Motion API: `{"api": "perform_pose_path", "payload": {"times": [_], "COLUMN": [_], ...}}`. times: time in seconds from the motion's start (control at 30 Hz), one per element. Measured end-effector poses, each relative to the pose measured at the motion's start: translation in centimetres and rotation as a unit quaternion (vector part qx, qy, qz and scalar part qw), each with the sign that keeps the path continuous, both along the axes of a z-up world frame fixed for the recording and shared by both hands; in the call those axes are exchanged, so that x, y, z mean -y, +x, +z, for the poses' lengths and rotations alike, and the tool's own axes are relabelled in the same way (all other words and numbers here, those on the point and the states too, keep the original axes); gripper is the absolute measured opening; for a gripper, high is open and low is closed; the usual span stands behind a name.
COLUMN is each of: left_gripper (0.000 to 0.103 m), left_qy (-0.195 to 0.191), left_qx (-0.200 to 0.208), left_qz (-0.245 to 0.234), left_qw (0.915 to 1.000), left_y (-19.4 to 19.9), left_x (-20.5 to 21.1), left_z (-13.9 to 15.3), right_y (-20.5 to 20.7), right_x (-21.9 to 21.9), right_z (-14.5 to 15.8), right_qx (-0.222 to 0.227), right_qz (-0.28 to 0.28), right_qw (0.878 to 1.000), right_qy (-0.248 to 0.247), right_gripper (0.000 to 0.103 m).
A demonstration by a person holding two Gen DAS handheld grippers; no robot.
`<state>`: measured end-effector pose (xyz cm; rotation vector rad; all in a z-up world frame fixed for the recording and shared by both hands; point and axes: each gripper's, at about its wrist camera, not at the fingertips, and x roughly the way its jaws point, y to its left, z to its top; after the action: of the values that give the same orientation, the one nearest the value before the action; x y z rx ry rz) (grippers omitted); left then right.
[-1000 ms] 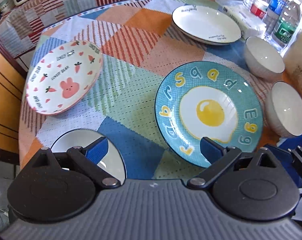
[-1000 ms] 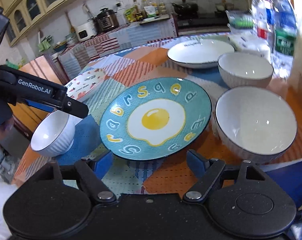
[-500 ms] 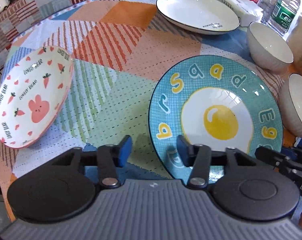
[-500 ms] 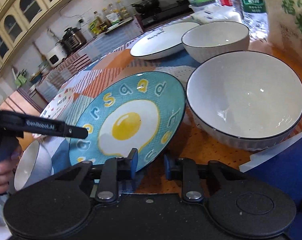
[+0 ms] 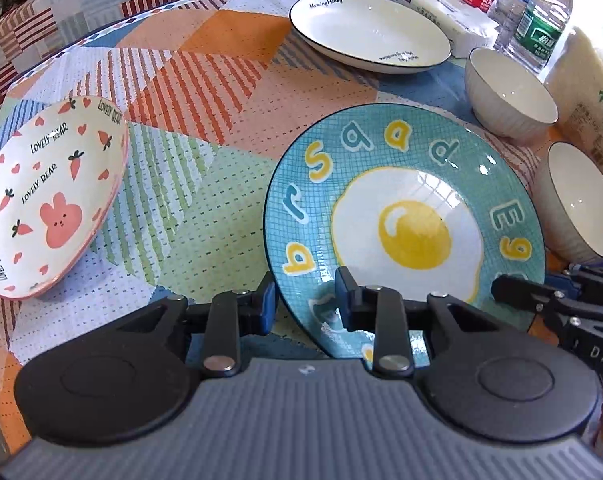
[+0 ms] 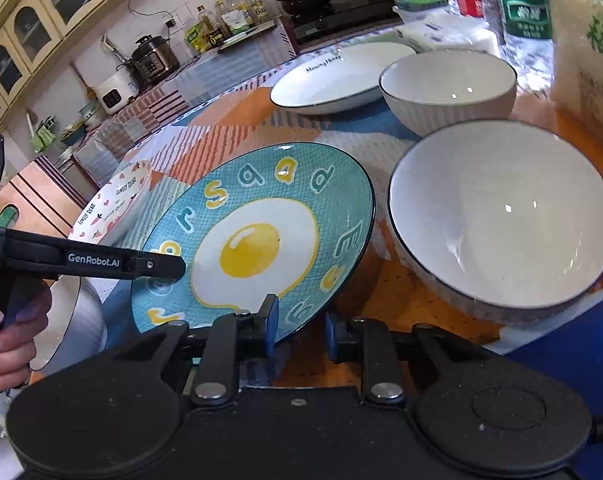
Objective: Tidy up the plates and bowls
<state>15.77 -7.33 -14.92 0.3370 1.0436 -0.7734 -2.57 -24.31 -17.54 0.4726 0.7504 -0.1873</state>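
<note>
A teal plate with a fried-egg picture [image 5: 405, 224] [image 6: 257, 240] is tilted, its near rim lifted. My left gripper [image 5: 306, 299] is shut on its near-left rim. My right gripper [image 6: 300, 326] is shut on its near-right rim. A pink rabbit plate [image 5: 49, 200] [image 6: 117, 204] lies to the left. A white plate [image 5: 369, 32] [image 6: 341, 76] lies at the back. Two white bowls [image 5: 509, 92] [image 5: 577, 208] stand to the right; they also show in the right wrist view [image 6: 449, 84] [image 6: 501, 216]. A third bowl [image 6: 67, 328] sits near left.
Water bottles [image 5: 541, 20] and a white bag [image 5: 593, 92] stand at the table's right edge. A white box [image 5: 441, 8] lies behind the white plate. The patchwork tablecloth [image 5: 205, 120] covers the round table. Kitchen counters with appliances [image 6: 149, 60] stand behind.
Both grippers moved in from open and closed on the teal plate's near rim. The plate's near side has risen off the cloth.
</note>
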Motion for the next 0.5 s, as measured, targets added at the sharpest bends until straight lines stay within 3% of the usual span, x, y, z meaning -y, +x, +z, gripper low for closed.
{"api": "perform_pose_path", "payload": {"times": [0.27, 0.5], "left_gripper": [0.028, 0.028], "left_qy": [-0.015, -0.011], "left_qx": [-0.014, -0.022], "left_qz": [0.049, 0.083], "left_qw": [0.9986, 0.9962], "left_y": [2.7, 5.7], "left_x": [-2.2, -2.4], "left_z": [1.6, 1.3], "right_y": [3.6, 7.7], "right_x": [-0.1, 0.5], "right_z": [2.2, 2.2], "right_qx": [0.016, 0.023], "right_qz": [0.05, 0.095], "right_qw": [0.998, 0.994], "right_qy": [-0.027, -0.037], "right_gripper": [0.028, 0.028]}}
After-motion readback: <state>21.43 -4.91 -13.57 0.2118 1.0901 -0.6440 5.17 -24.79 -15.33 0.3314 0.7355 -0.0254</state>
